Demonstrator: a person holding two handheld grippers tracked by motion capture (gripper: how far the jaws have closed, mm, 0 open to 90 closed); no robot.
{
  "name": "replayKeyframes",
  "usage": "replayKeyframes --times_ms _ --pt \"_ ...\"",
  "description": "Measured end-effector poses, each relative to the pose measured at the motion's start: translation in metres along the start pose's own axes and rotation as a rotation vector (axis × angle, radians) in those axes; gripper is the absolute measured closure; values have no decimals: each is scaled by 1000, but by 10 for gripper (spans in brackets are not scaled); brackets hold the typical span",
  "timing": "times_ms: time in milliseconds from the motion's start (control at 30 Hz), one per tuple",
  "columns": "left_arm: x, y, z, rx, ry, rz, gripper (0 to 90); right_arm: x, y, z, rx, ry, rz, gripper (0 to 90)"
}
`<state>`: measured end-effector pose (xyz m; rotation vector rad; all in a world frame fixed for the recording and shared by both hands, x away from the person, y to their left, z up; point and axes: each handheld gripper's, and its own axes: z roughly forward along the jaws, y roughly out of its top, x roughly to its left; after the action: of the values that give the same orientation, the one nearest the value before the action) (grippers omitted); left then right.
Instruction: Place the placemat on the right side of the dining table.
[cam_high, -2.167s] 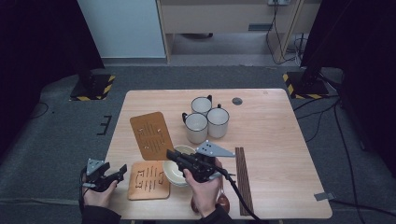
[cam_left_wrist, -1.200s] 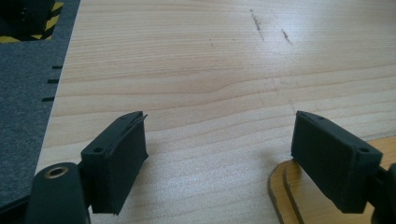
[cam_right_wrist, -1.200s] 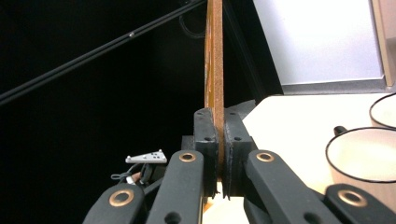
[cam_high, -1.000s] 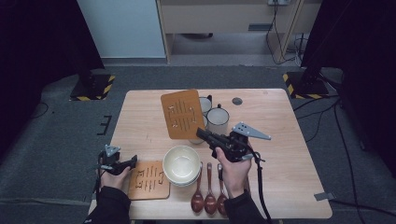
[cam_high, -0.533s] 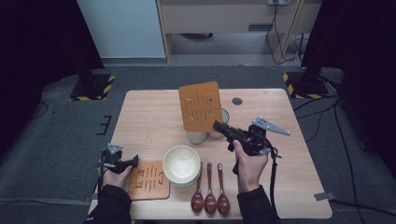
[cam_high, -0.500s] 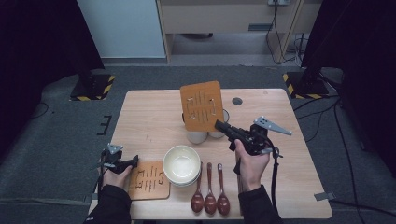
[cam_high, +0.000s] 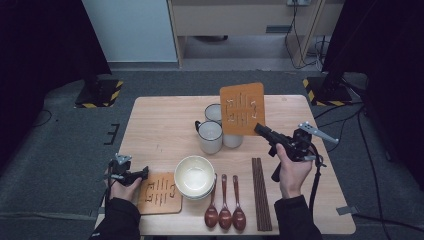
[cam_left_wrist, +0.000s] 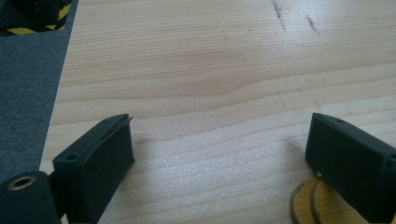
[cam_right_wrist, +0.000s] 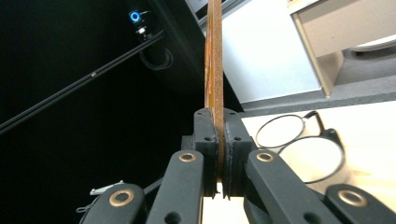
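Wooden mat (cam_high: 242, 108) pinched in right gripper (cam_high: 261, 131) (held over mugs (cam_high: 210, 136)); left gripper (cam_high: 145, 172) spread, nothing btwn.

An orange mat (cam_high: 242, 108) (pale slotted pattern) hangs by white mugs (cam_high: 210, 136), above dark-brown spoons (cam_high: 224, 203).

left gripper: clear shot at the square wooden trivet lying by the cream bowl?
Probably yes. The left gripper sits open right at the edge of the flat square wooden trivet, jaws just opened, bare tabletop between them. The cream bowl borders the trivet's far side, not the approach.
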<state>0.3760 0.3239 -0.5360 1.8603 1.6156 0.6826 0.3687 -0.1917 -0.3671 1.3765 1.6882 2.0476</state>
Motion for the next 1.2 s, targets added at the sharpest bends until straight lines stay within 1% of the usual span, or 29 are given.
replayKeyframes --times_ms 67,100,167,300,333,500,533,567,767,833,867,1033,1200 --pt "0 0 0 3 1 0 56 -6 2 -5 -2 -13 2 870" --pt "0 0 0 3 1 0 55 -6 2 -5 -2 -13 2 870" --pt "0 0 0 2 1 -1 53 -13 3 -13 1 -38 0 870" --pt "0 0 0 4 1 1 51 -24 3 -21 -5 -74 -7 870" --pt "0 0 0 4 1 0 50 -26 3 -23 0 -79 1 870" --pt "0 0 0 4 2 0 50 -37 1 -31 4 -107 0 871" --pt "0 0 0 4 2 0 50 -37 1 -31 4 -107 0 871" --pt "0 0 0 4 2 0 50 -41 1 -35 3 -116 0 871" --pt "0 0 0 4 1 0 50 -55 -2 -45 9 -153 22 871" --pt "0 0 0 4 1 0 50 -57 -3 -47 13 -158 23 870" --pt "0 0 0 4 1 0 50 -62 -5 -51 16 -171 34 870" --pt "0 0 0 4 1 0 49 -71 -8 -59 13 -195 37 870" --pt "0 0 0 5 2 0 49 -80 -10 -67 23 -227 44 870"
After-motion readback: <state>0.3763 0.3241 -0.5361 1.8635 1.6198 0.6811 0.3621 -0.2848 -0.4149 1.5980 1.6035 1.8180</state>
